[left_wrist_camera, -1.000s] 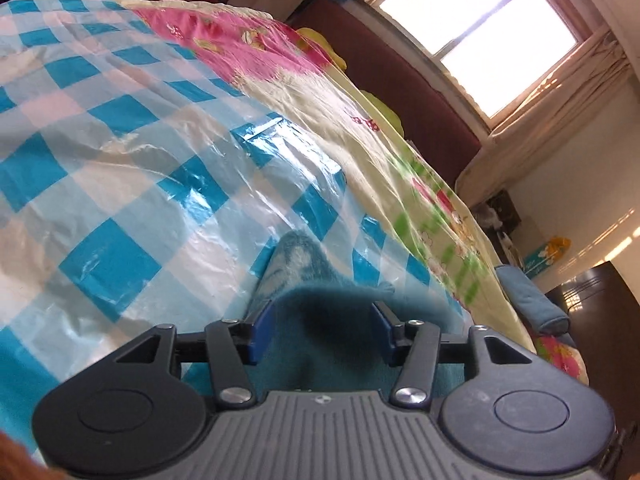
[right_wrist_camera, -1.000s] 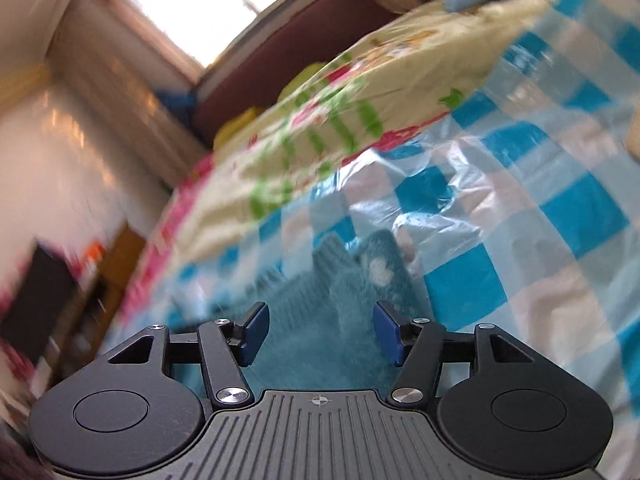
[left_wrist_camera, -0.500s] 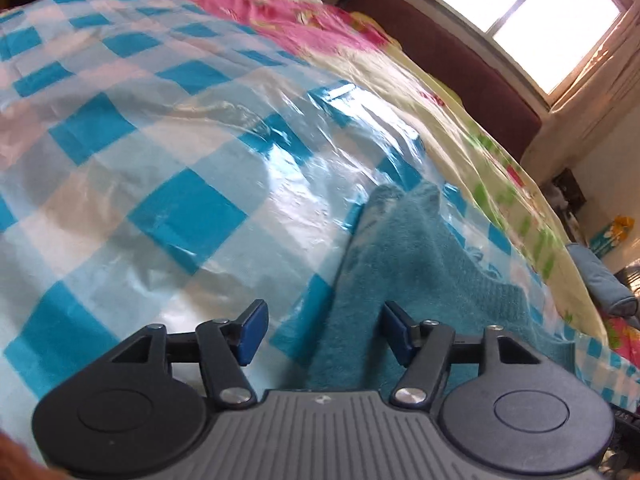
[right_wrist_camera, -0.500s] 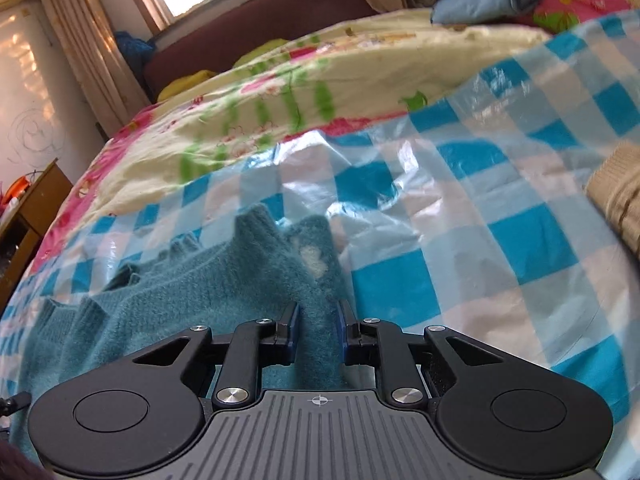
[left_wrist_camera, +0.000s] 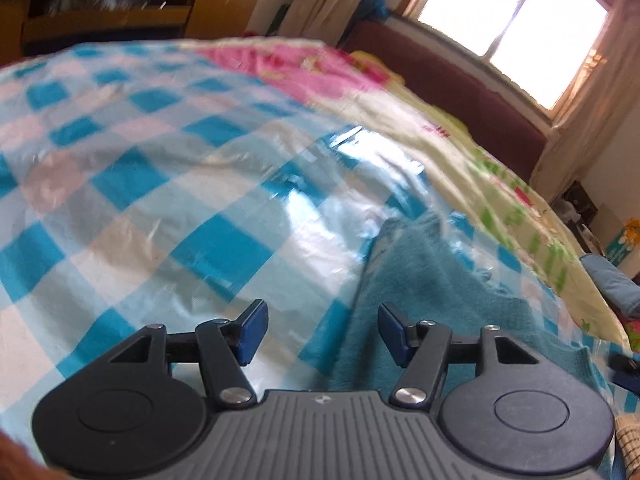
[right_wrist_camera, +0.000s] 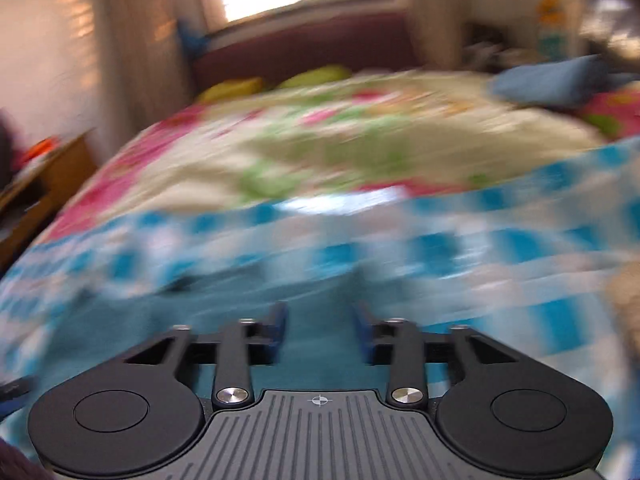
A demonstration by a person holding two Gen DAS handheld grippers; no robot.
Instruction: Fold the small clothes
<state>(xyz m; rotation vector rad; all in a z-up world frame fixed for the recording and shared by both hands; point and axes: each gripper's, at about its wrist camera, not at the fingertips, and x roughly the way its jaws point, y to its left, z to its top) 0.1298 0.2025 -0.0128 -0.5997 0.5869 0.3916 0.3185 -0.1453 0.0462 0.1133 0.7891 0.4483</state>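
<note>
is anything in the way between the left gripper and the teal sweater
Nothing visible. The left gripper hangs with open jaws right over the edge of the teal sweater, which lies bare on the checked plastic sheet with nothing on top of it.

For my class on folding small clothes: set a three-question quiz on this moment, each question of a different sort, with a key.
1. True or false: the left gripper is clamped on the teal sweater.
2. Multiple choice: the sweater lies on A) a bare wooden floor, B) a blue-and-white checked plastic sheet, C) a metal tray.
3. Fill in: between the pads of the right gripper shows fabric of the colour ____.

Key:
1. False. Its jaws stand apart, and only the sweater's edge shows near the right-hand pad.
2. B.
3. Teal. The right gripper's jaws have just been opening and do not press on the sweater.
</note>
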